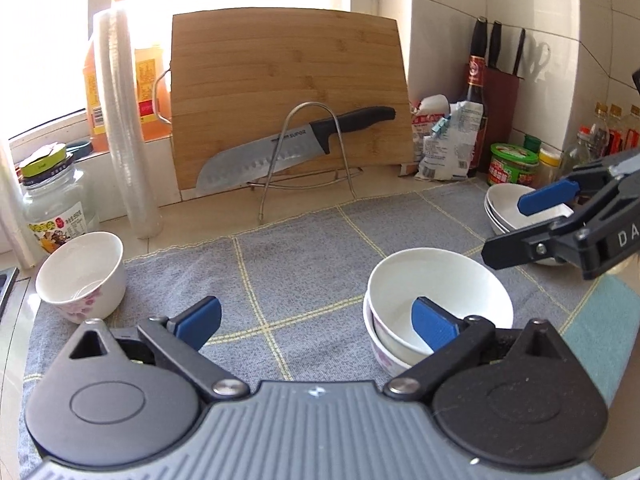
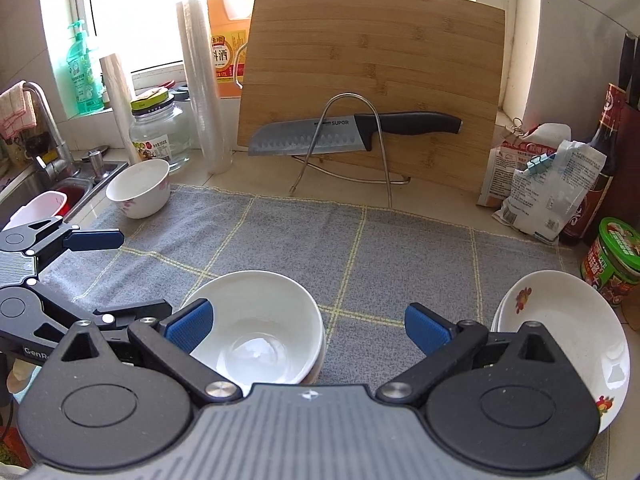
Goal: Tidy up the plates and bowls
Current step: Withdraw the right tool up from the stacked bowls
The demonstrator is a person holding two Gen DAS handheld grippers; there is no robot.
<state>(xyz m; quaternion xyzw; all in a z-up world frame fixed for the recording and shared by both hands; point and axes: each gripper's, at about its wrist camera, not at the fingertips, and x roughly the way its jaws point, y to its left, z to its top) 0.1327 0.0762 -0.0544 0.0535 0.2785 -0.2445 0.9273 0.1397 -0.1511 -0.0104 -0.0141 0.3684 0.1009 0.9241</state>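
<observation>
Both grippers hover over a grey checked cloth (image 2: 400,240) spread on a kitchen counter, and neither holds anything.

The left gripper (image 1: 316,320) has its jaws spread wide, with bare cloth between its blue pads. Its right pad (image 1: 434,326) shows in front of a pair of nested white bowls (image 1: 436,300) standing on the cloth, the upper one sitting inside a lower bowl with a pink flower print; whether the pad touches the rim cannot be told from this view. At the left edge of the cloth, well apart from the nested pair, a single white bowl with pink flowers (image 1: 82,274) stands upright.

The right gripper (image 2: 308,326) is likewise wide apart and empty. In its own view the nested bowls (image 2: 260,320) lie just inside its left pad (image 2: 190,326), with open cloth across the rest of the gap. To its right, a stack of shallow white plates with a red flower pattern (image 2: 560,320) rests at the cloth's right edge. In the left wrist view, this gripper (image 1: 516,228) reaches in from the right, in front of the same plate stack (image 1: 504,204).

Behind the cloth a bamboo cutting board (image 1: 288,96) leans against the window, with a black-handled knife (image 1: 296,148) lying across a wire rack (image 1: 308,156) in front of it. A glass jar (image 1: 56,200) and a roll of clear wrap (image 1: 124,128) stand at the left, and food packets (image 1: 444,144), a dark sauce bottle (image 1: 474,96) and a green-lidded tub (image 1: 514,164) at the right. The sink with its tap (image 2: 44,128) lies beyond the cloth's left end.
</observation>
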